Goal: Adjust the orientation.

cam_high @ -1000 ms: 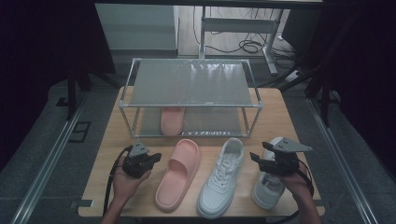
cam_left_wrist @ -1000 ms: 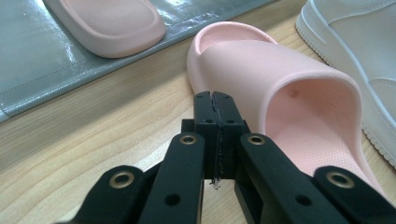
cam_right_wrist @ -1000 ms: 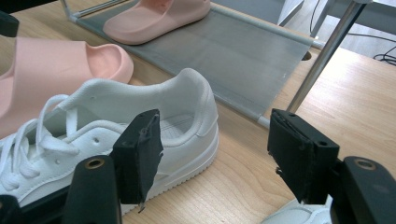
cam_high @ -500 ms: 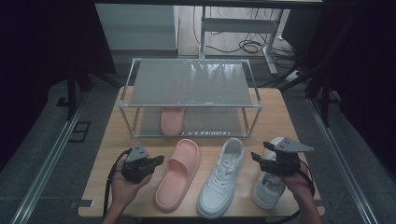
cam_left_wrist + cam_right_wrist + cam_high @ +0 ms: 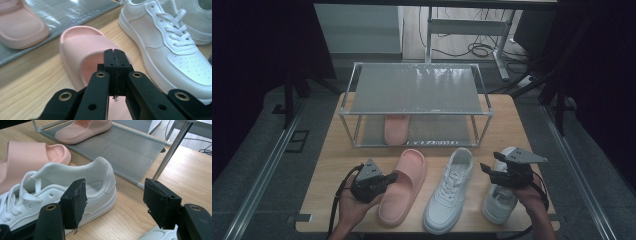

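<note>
Pink slipper [image 5: 403,186] lies on the table [image 5: 332,175] at 6 o'clock of the rack [image 5: 417,90], with the closed, empty left gripper [image 5: 388,178] poised beside it and the open right gripper [image 5: 486,170] idle; next, open the left jaws to grasp it.

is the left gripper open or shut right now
Shut. In the left gripper view the two black jaws of the left gripper meet with nothing between them, poised just above the pink slipper on the table.
</note>
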